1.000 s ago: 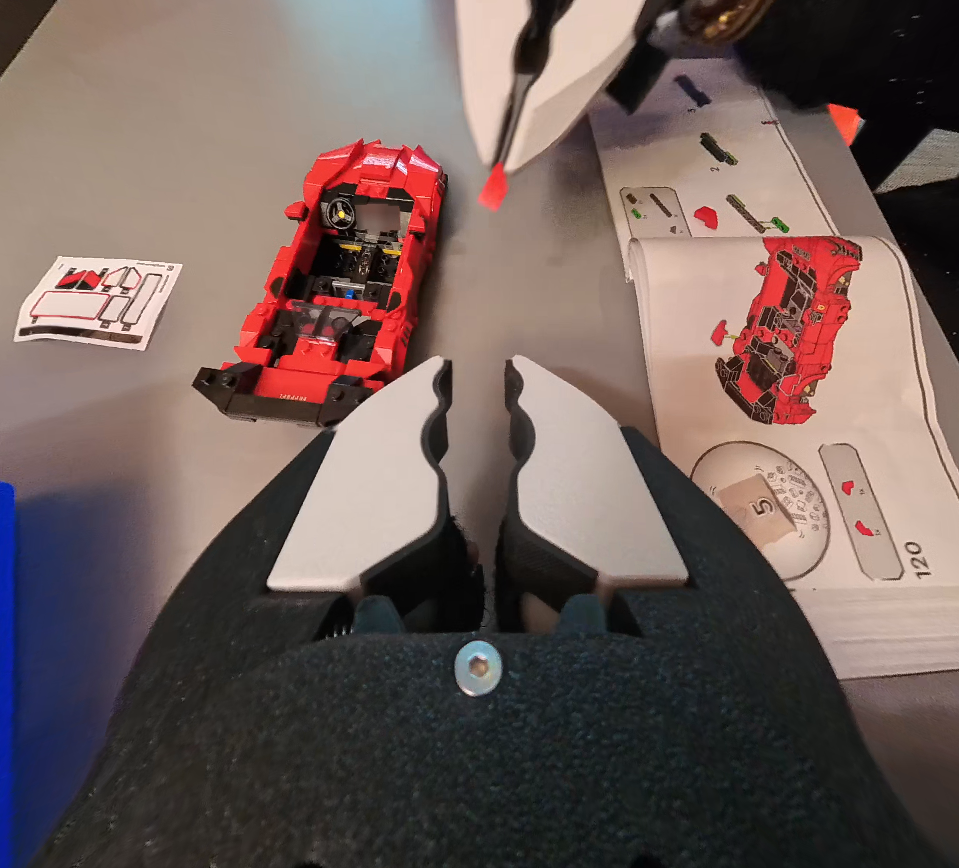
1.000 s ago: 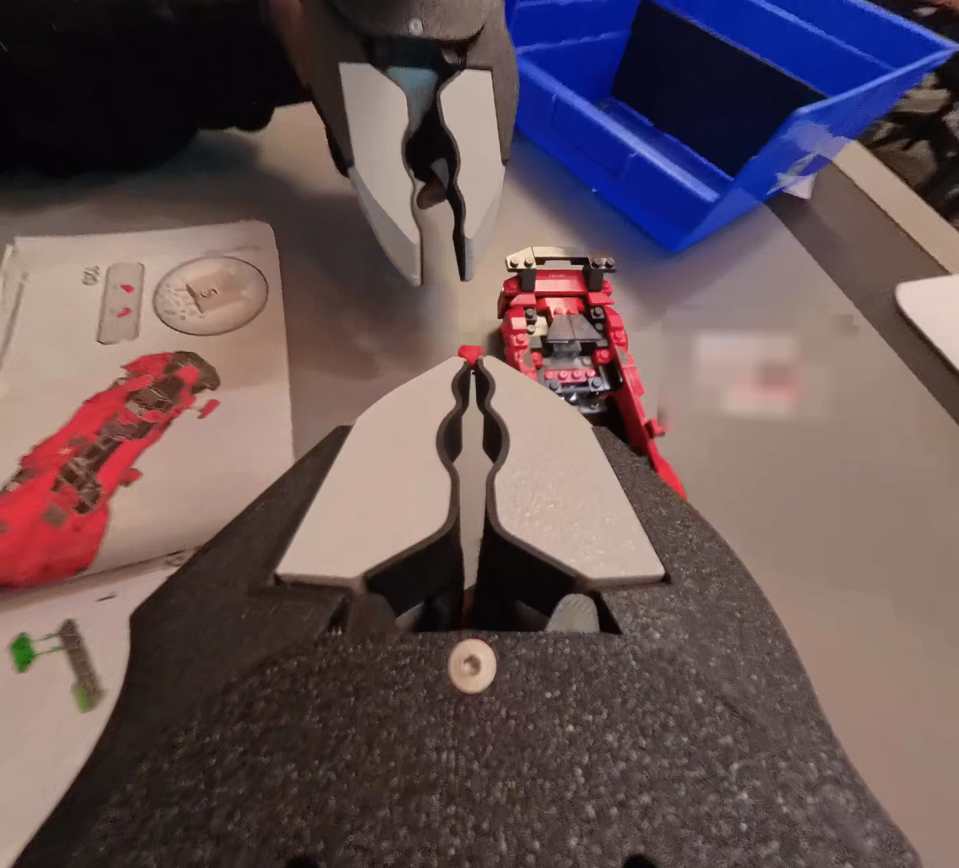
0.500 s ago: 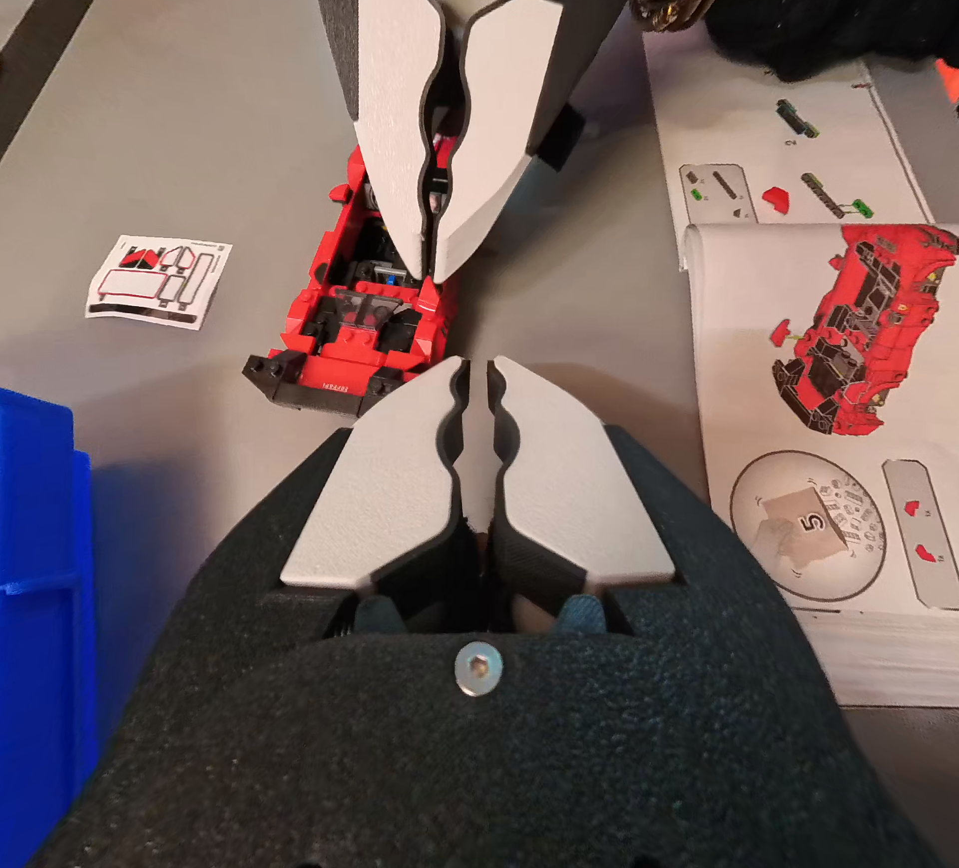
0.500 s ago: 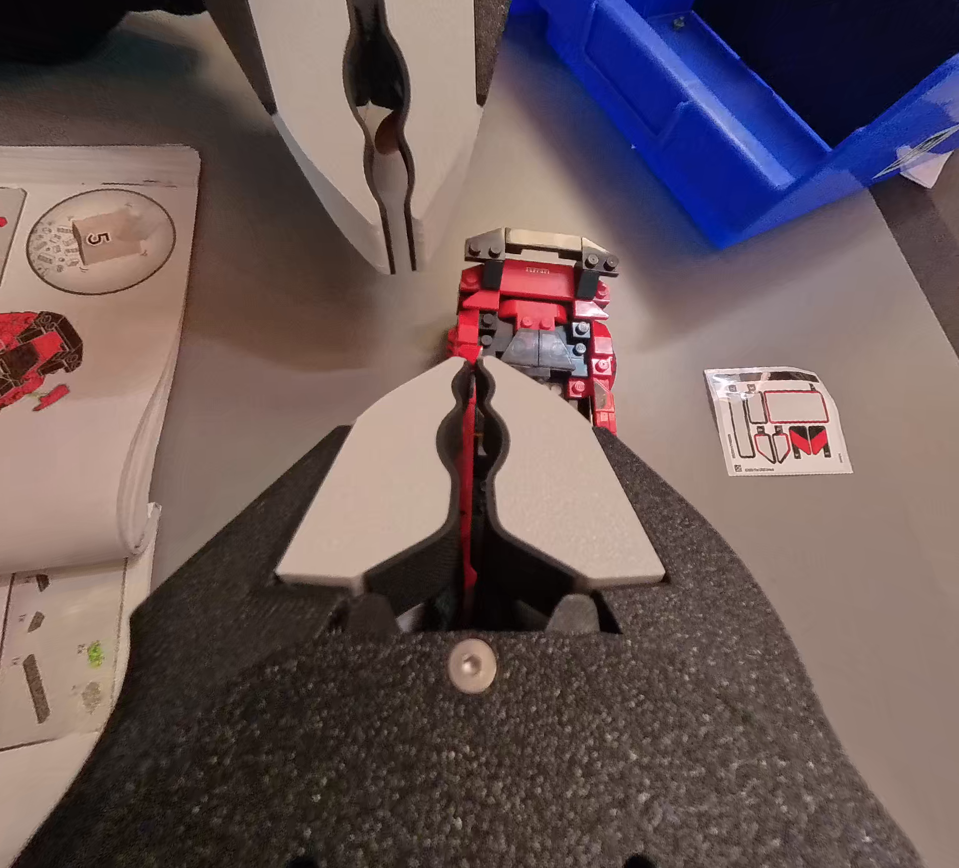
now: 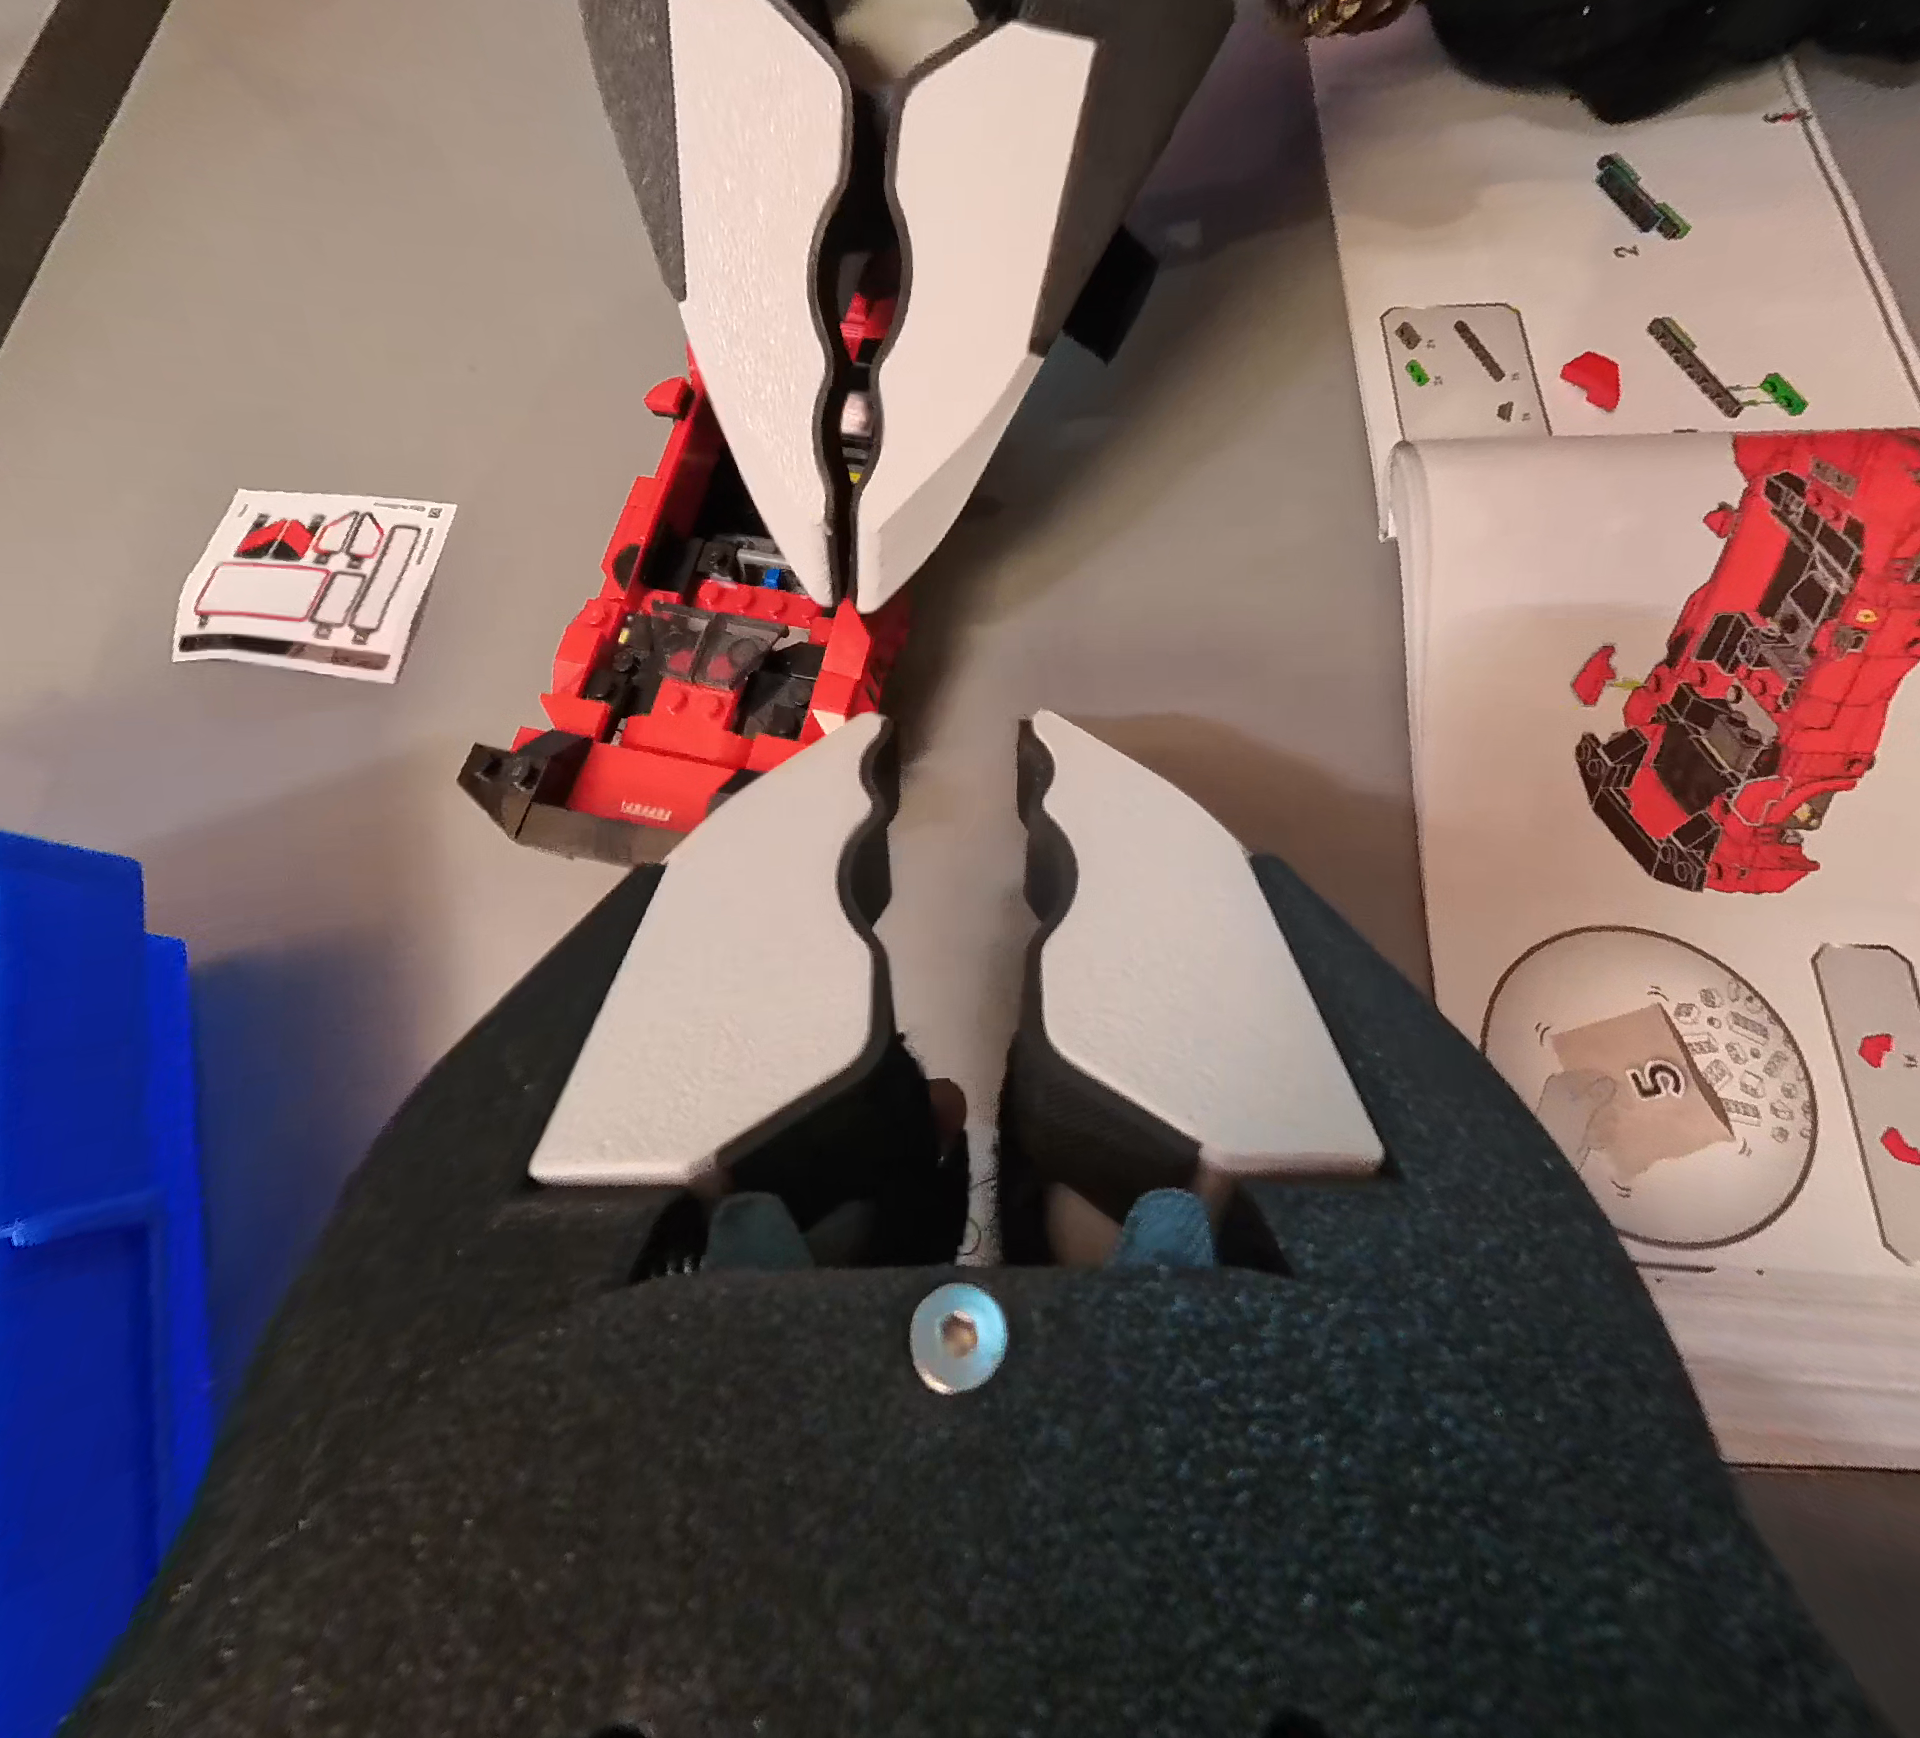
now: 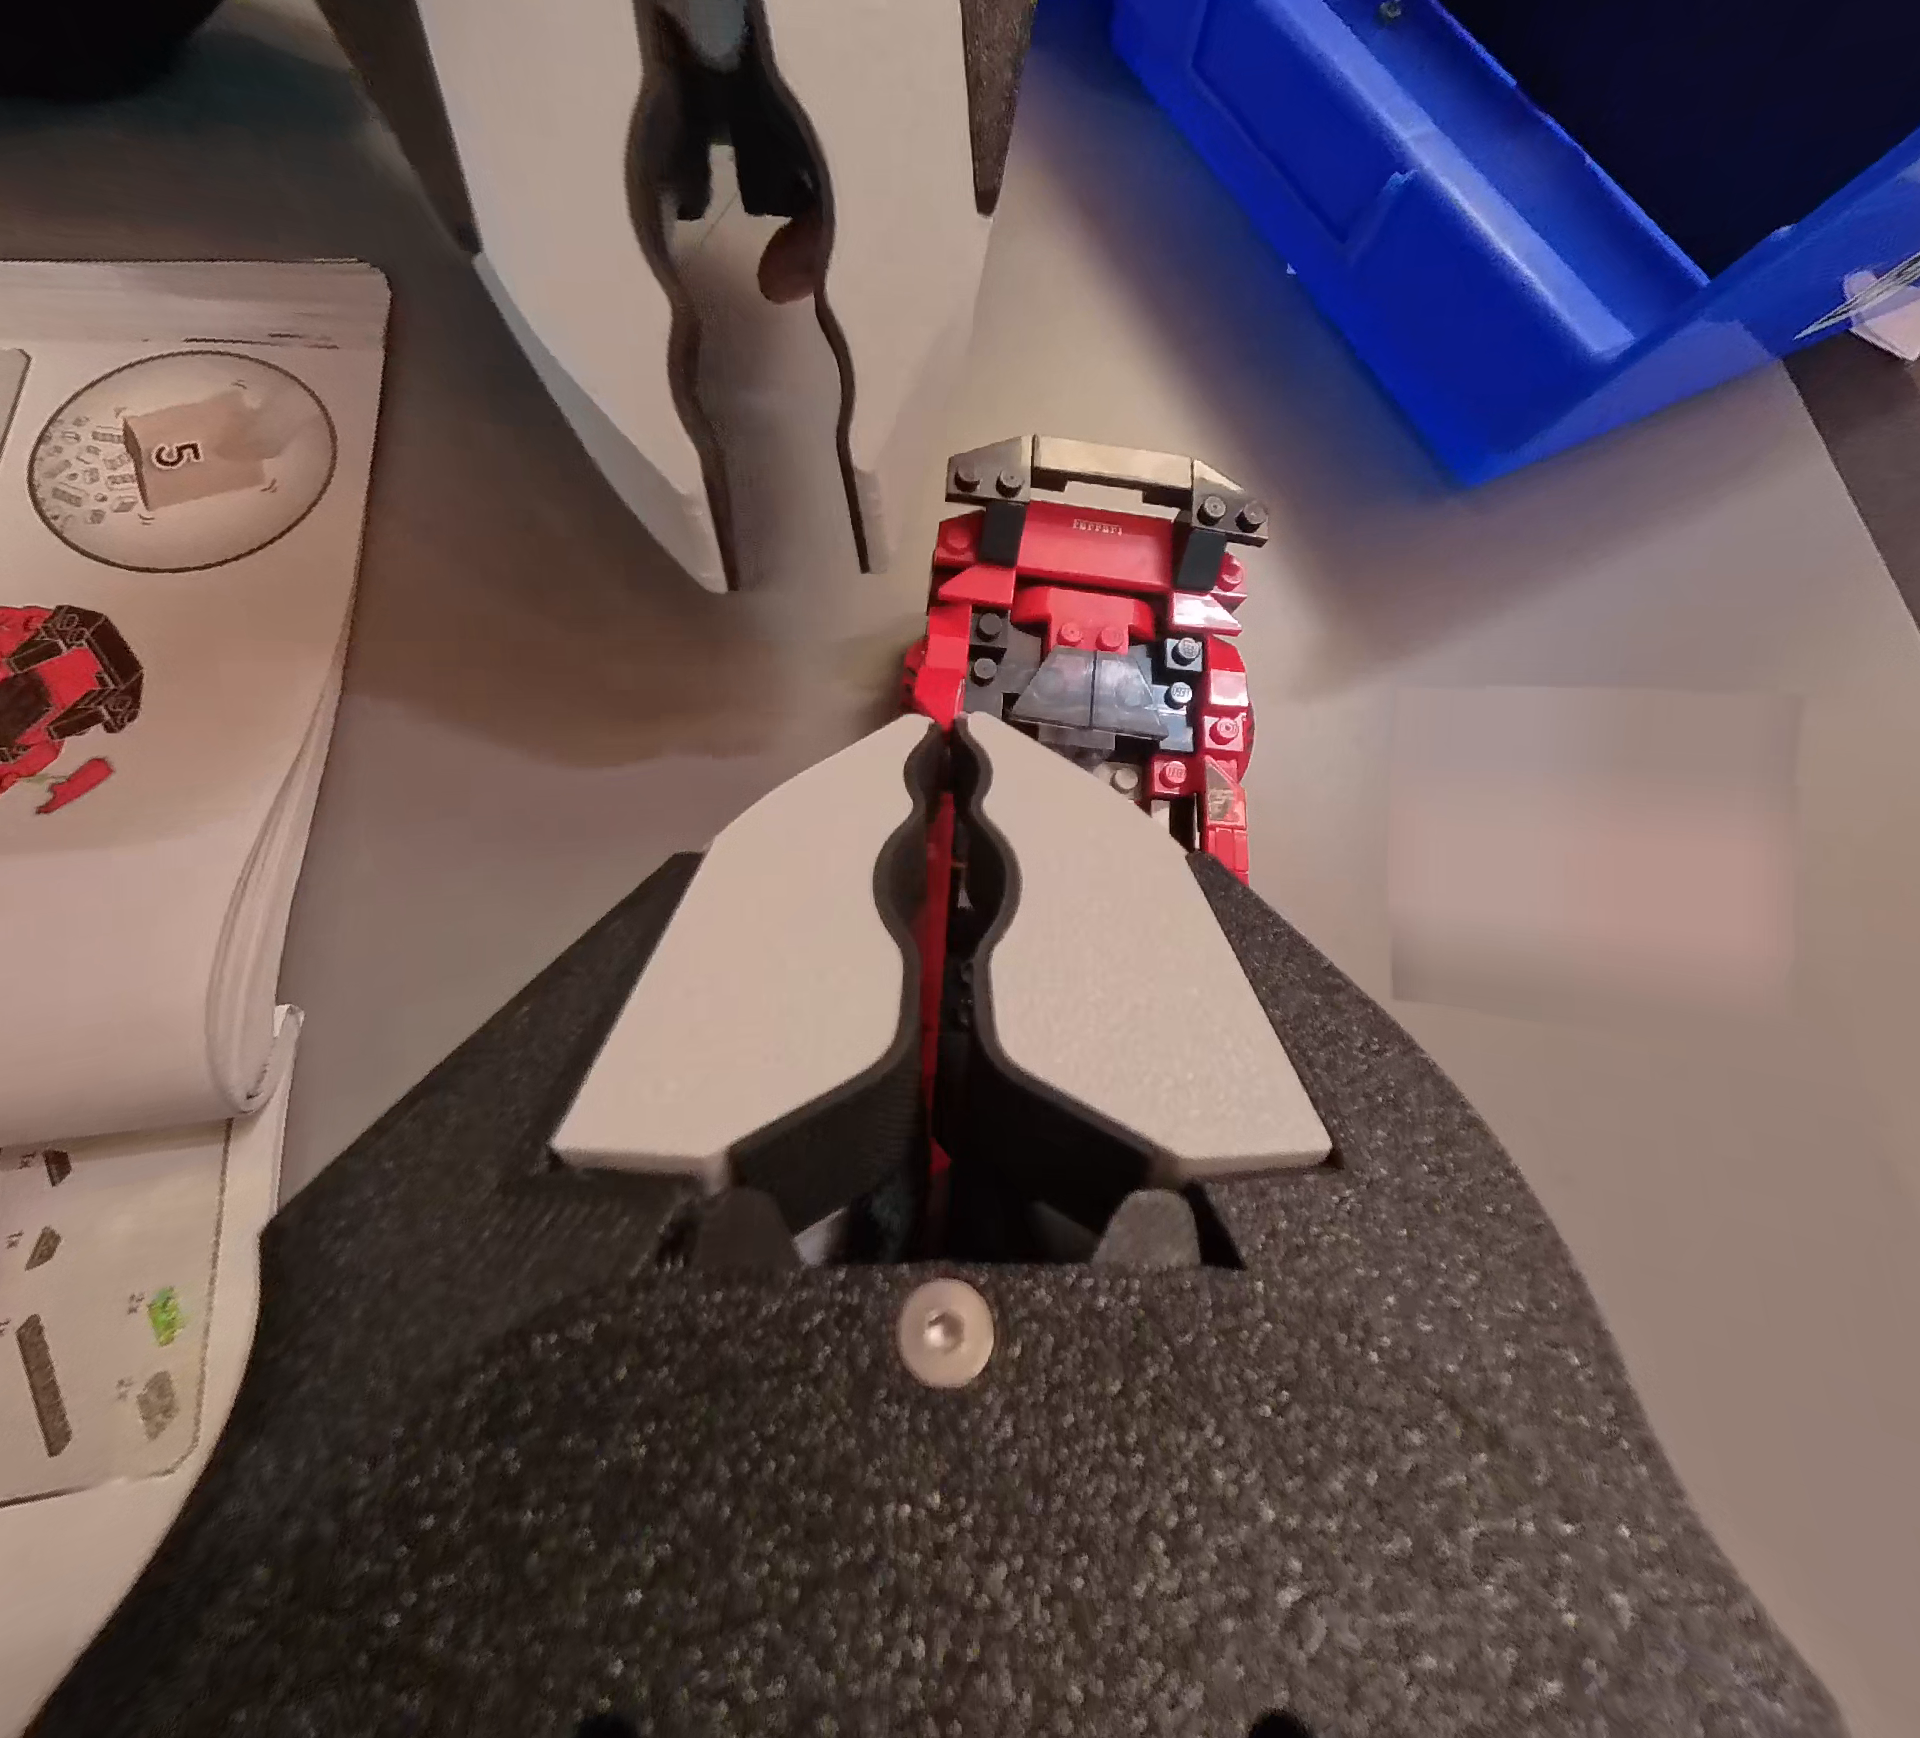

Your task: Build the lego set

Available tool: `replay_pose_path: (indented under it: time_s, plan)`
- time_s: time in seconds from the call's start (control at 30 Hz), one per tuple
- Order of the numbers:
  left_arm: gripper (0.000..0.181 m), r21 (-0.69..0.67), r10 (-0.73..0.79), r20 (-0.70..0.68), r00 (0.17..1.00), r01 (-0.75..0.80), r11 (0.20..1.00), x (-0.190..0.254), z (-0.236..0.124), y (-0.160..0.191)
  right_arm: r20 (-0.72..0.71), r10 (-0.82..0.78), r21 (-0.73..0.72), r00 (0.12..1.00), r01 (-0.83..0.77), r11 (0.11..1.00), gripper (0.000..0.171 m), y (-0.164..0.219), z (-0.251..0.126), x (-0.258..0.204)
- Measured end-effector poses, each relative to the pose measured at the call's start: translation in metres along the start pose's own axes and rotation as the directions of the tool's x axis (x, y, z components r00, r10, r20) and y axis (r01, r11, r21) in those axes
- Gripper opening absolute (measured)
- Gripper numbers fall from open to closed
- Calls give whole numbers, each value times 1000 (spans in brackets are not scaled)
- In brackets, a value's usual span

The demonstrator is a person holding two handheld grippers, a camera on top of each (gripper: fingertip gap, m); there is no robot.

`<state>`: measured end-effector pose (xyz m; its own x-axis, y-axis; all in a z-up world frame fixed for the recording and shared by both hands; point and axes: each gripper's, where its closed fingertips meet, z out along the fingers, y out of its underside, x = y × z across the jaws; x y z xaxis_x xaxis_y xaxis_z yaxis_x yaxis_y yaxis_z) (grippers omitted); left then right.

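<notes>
A partly built red and black lego car [image 5: 686,680] lies on the grey table, also in the right wrist view [image 6: 1091,608]. My right gripper [image 6: 940,727] is shut, with red showing between its tips. The tips press on the car's side edge near its rear, seen from the left wrist view [image 5: 847,592]. The small red piece it carried is mostly hidden there. My left gripper [image 5: 951,727] is open and empty, just behind the car's rear end. In the right wrist view it [image 6: 795,571] hangs beside the car's rear wing.
The open instruction booklet [image 5: 1662,753] lies beside the car, also in the right wrist view [image 6: 156,753]. A sticker sheet [image 5: 312,582] lies on the car's other side. Blue bins [image 6: 1455,130] stand near the car's rear; one corner [image 5: 73,1169] is by my left gripper. The tips of both grippers are at nearly the same place.
My right gripper came down from above the table onto the car's side with the small red piece. My left gripper nearly closed, then opened again, and moved closer to the car's rear.
</notes>
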<state>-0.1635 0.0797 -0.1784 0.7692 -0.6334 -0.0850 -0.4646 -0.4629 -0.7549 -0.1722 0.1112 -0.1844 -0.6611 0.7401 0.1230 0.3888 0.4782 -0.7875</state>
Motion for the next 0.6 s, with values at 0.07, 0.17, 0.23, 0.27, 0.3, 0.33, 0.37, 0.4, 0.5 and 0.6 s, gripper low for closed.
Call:
replay_pose_path:
  time_s: [0.07,0.17,0.23,0.27,0.3,0.33,0.37,0.4,0.5,0.6]
  plan:
    - [26,-15,23,13,1000,-23,1000,0,3,-1,-1,3,-5,1000,-3,1000,1,1,1,0]
    - [32,-41,62,32,998,-61,997,0,8,-3,0,12,-10,1000,-12,1000,1,2,1,0]
    - [35,-60,78,42,996,-76,995,-1,11,-3,0,18,-10,1000,-18,1000,1,3,1,0]
    - [35,-65,81,47,996,-78,995,-2,12,-3,-1,21,-11,1000,-21,1000,1,3,1,1]
    - [36,-69,83,46,995,-80,994,-2,14,-3,-1,24,-10,1000,-24,1000,1,3,1,1]
    - [37,-70,86,44,995,-83,994,-2,15,-4,0,25,-11,1000,-25,1000,1,3,1,0]
    - [37,-68,91,47,995,-87,994,-2,16,-5,2,22,-13,1000,-22,1000,1,3,1,0]
    - [38,-65,96,48,994,-93,994,-2,16,-6,2,21,-14,1000,-21,1000,1,3,2,0]
    - [37,-63,106,54,993,-102,993,-2,18,-9,3,25,-14,1000,-25,1000,1,3,1,0]
    - [37,-85,94,50,994,-90,992,-3,20,-6,3,28,-13,1000,-28,1000,1,3,2,0]
